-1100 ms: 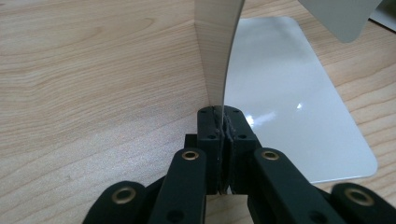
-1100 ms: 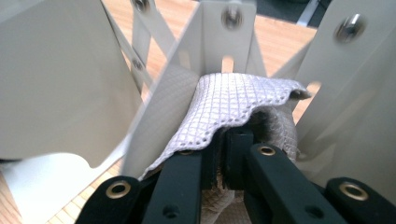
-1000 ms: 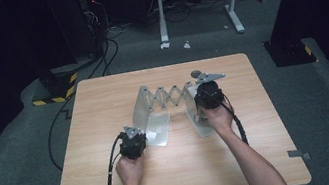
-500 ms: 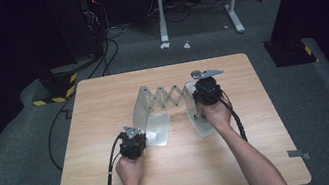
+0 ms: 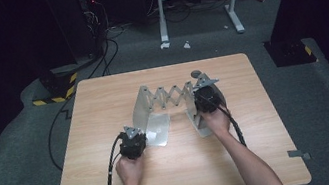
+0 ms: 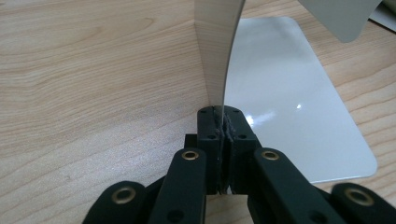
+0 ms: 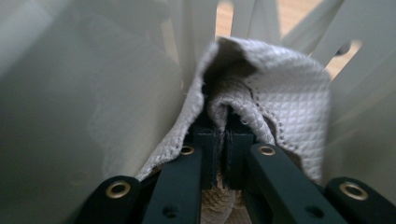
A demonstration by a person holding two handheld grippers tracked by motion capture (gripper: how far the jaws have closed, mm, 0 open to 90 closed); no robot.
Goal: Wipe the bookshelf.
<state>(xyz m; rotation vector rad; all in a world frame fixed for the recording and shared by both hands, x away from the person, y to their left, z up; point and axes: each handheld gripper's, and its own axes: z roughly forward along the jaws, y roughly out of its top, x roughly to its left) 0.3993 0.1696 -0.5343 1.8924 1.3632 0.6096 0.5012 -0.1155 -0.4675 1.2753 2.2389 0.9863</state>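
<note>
**Inspector:** What is the state of work on the surface (image 5: 116,181)?

**Onlooker:** A metal extending rack (image 5: 169,103) stands near the middle, two end plates joined by a scissor lattice. The left gripper (image 5: 133,143) sits at the near corner of the left end plate (image 6: 219,51); its fingers (image 6: 210,140) are closed on the lower edge of that upright plate, apparently holding the rack steady.

**Inspector:** And the right side?

**Onlooker:** The right gripper (image 5: 206,98) is down at the right end plate (image 5: 198,119). Its fingers (image 7: 205,140) are pressed together on a fold of grey waffle-weave cloth (image 7: 280,107), and the cloth is bunched right up against the pale metal, with the lattice bars just behind it.

**Inspector:** Your assessment of progress?

**Onlooker:** I judge this to be a wiping job, somewhere in the middle. The cloth is in hand and at the metal, so pick-up and approach are finished. Which faces are already cleaned I cannot tell; the metal looks evenly shiny, with no visible dirt. The left plate's flat foot (image 6: 289,93) and the lattice look untouched by the cloth at this moment, so those likely remain, then setting the cloth down.
</note>
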